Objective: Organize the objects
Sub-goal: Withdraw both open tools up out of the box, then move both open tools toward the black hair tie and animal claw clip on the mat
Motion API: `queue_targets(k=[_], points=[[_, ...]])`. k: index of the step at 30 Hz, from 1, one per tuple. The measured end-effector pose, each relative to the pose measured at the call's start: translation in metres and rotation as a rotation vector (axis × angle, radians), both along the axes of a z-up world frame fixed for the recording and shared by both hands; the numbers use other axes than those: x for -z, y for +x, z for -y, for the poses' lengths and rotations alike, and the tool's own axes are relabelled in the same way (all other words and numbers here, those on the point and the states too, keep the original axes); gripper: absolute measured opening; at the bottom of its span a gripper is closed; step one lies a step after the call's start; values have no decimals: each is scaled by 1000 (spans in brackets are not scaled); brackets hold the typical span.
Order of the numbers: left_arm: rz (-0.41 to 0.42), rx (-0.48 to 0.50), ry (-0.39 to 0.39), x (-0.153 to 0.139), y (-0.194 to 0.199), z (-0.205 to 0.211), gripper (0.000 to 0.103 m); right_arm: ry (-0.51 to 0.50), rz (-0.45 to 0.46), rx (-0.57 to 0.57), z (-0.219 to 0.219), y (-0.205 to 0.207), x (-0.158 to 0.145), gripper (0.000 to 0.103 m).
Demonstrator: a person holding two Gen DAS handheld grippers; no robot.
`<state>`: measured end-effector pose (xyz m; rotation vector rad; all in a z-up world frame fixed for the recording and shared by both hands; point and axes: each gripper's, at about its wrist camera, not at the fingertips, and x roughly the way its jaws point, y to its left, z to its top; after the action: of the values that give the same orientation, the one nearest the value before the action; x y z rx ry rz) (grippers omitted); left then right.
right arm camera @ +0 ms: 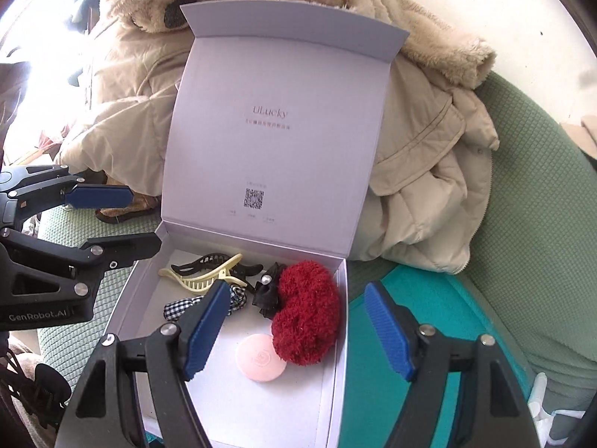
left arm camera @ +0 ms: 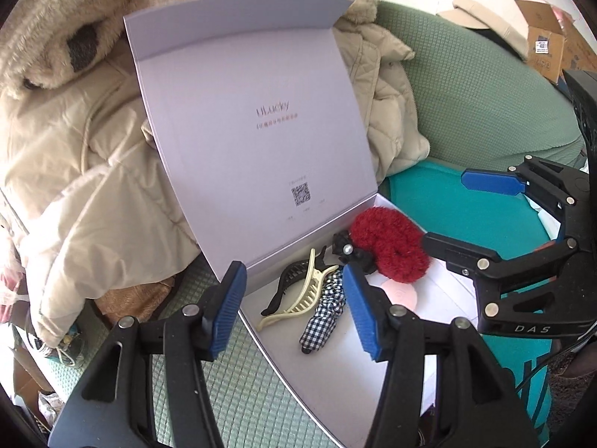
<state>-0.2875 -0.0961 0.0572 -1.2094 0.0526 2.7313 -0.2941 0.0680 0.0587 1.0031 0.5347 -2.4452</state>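
- A green textured sofa cover (right arm camera: 537, 194) is seen across the right of the right wrist view; a beige padded coat (right arm camera: 421, 171) is heaped over it in the upper half.
- A pale box (right arm camera: 337, 336) is set at centre frame, with its lid (right arm camera: 276, 130) stood upright against the coat.
- Inside it, a red fluffy scrunchie (right arm camera: 306, 313), a cream claw clip (right arm camera: 205, 276), a checked hair tie (right arm camera: 179, 306) and a pink round compact (right arm camera: 259, 358) are laid.
- A teal cloth (right arm camera: 429, 306) is spread at lower right.
- The left gripper (left arm camera: 294, 310) and right gripper (right arm camera: 298, 328) are held spread above the box, nothing between their jaws.
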Motion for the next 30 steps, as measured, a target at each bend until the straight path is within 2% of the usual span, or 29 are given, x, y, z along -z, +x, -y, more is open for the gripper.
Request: queue_targets(k=[5, 13, 17, 30], points=[[-52, 0, -40, -27, 27, -9, 57, -19, -38, 6, -4, 20, -26, 75], [-88, 5, -32, -62, 68, -20, 64, -41, -93, 21, -12, 57, -55, 77], [-102, 6, -25, -70, 88, -25, 69, -49, -115, 26, -20, 77, -65, 77], [-103, 1, -9, -87, 157, -38, 73, -68, -146, 29, -41, 144, -81, 77]])
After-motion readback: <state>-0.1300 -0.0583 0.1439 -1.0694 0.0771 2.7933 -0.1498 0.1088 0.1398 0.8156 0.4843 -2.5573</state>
